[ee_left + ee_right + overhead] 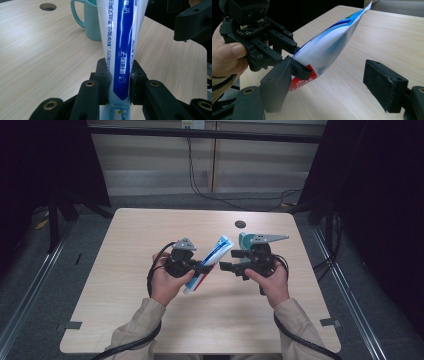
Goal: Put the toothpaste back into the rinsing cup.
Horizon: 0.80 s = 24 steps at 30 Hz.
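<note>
Blue-white toothpaste tube clamped in left gripper; right gripper open just beside, unhanded. Next: close on tube's free end.

Beige sleeves, black grippers, trailing cables

Glossy smooth plastic toothpaste tube with printed blue-white skin, matt black plastic left gripper and right gripper with brass-looking rivets, pale matt wood-grain laminate table, smooth teal mug, probably plastic or glazed ceramic, blurred, beige cloth sleeve.
</note>
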{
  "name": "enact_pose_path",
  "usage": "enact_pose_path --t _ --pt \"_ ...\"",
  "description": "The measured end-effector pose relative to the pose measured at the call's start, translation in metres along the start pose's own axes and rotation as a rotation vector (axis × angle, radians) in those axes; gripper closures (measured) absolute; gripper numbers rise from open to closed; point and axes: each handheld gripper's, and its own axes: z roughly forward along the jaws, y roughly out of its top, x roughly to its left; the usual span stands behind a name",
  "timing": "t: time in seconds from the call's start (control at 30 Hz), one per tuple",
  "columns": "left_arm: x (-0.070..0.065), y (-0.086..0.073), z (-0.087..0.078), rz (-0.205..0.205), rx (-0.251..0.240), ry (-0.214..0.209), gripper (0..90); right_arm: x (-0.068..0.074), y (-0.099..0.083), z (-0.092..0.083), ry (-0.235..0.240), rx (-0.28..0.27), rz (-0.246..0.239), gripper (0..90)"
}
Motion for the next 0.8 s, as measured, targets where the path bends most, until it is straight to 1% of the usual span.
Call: enact_pose_path --t 0.03,0.1,0.13,0.2,0.23,0.3,0.33,0.37,0.43,0.47,0.5,0.63,0.73,0.8 --pt "-0.001 0.000 0.001 0.003 0.003 0.005 74.0 0.000 0.000 0.001 0.001 0.001 -0.001 22.5" --pt "-0.001 0.000 0.002 -0.002 0.004 -0.001 74.0 0.000 0.001 0.001 0.002 0.001 0.002 22.5" --pt "-0.001 0.000 0.002 0.002 -0.003 0.000 74.0 0.000 0.001 0.001 0.004 -0.007 0.003 24.3" --pt "-0.001 0.001 0.002 -0.004 -0.005 -0.010 74.0 -0.001 0.002 0.002 0.004 -0.008 0.014 24.4" --pt "-0.002 0.001 0.002 -0.004 -0.009 -0.005 74.0 -0.001 0.002 0.002 0.005 -0.006 0.014 24.5" --pt "-0.003 0.003 0.002 0.006 -0.001 -0.010 73.9 0.000 0.003 0.003 0.001 -0.008 0.004 25.8" --pt "-0.004 0.003 0.003 0.010 -0.010 -0.009 74.0 0.000 0.003 0.003 0.000 -0.011 0.000 26.1" --pt "-0.005 0.004 0.002 0.010 -0.007 -0.015 74.0 0.001 0.003 0.003 -0.002 -0.018 0.000 26.6" --pt "-0.006 0.005 0.003 0.011 -0.015 -0.024 74.0 0.001 0.004 0.004 -0.007 -0.030 0.008 27.4" --pt "-0.007 0.006 0.002 0.014 -0.009 -0.021 73.9 0.001 0.005 0.004 -0.008 -0.038 0.007 28.2" --pt "-0.007 0.006 0.003 0.011 -0.021 -0.023 73.9 0.001 0.005 0.004 -0.010 -0.040 0.009 28.5" --pt "-0.009 0.008 0.003 0.016 -0.026 -0.025 73.9 0.000 0.008 0.003 -0.016 -0.052 0.017 31.2" --pt "-0.011 0.009 0.003 0.016 -0.028 -0.034 73.9 0.000 0.009 0.002 -0.017 -0.068 0.026 32.9" --pt "-0.011 0.009 0.003 0.017 -0.029 -0.029 73.9 0.000 0.009 0.002 -0.023 -0.069 0.026 33.3"
